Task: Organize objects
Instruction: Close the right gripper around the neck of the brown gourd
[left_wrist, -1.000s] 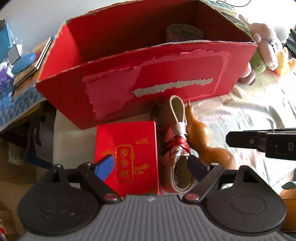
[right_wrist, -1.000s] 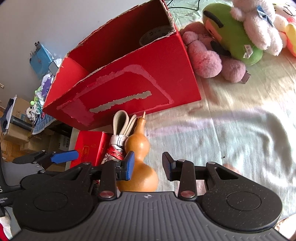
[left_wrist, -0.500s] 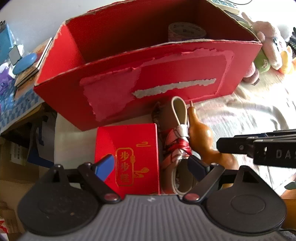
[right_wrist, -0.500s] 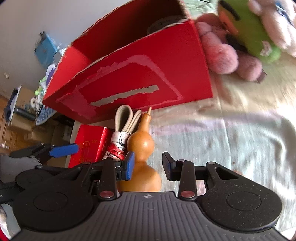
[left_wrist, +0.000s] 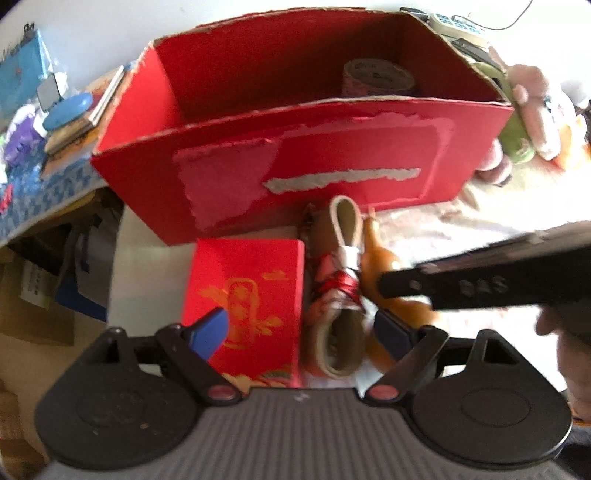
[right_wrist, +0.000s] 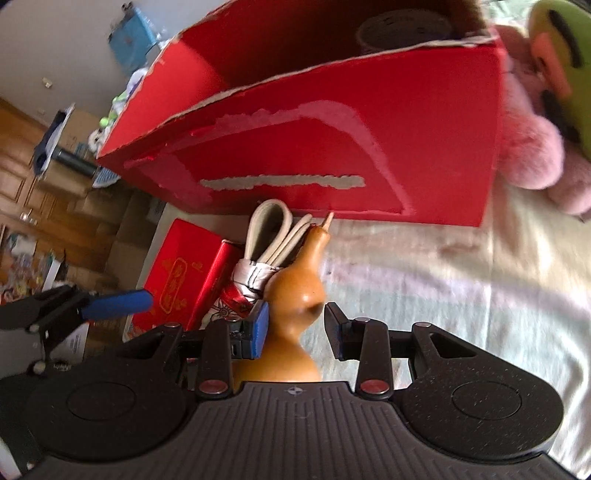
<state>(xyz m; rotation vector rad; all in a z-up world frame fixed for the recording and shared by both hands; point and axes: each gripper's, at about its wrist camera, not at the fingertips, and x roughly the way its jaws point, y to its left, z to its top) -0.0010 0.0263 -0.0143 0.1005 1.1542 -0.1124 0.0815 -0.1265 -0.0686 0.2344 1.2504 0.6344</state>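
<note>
beneath the right claw (right_wrist: 295, 325) – spread, like the left claw (left_wrist: 306, 332) – the gourd's (right_wrist: 295, 295) base is hidden.

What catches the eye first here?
A big open red cardboard box with torn label patches fills the back, a roll of tape inside it. In front lie a small red gift box, a bundled strap, and an orange gourd between the right gripper's open jaws.

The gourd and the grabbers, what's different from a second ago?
The right gripper has moved forward, so its open fingers now straddle the gourd without clamping it. Nothing got picked up. The left gripper stays open, and the small red box and big red box haven't moved.
</note>
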